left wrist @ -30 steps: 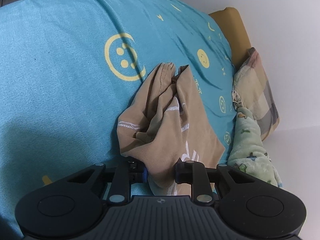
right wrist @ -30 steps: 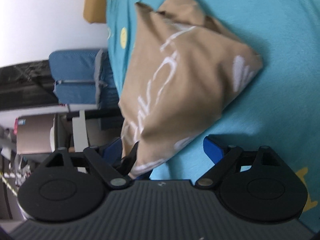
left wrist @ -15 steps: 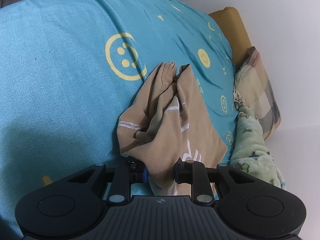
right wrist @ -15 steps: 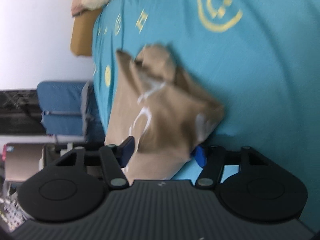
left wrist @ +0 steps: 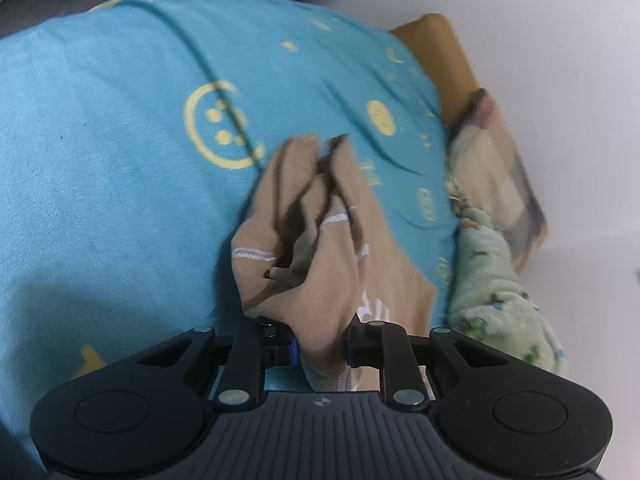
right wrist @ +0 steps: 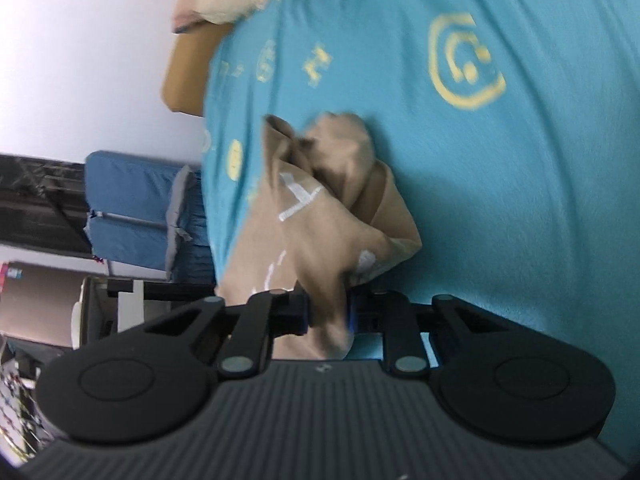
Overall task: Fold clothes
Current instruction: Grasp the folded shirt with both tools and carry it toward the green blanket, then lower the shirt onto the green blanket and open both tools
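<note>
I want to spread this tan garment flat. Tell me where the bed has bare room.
The widest bare stretch of the blue bedspread lies beside the tan garment, around the large yellow smiley, toward the side away from the wall. The wall side is crowded: a green fleece blanket and a plaid pillow border the garment closely.

A garment [left wrist: 336,256] lies bunched on a bedspread [left wrist: 120,184]; right of it a blanket [left wrist: 496,304], a pillow [left wrist: 496,160] behind that.
</note>
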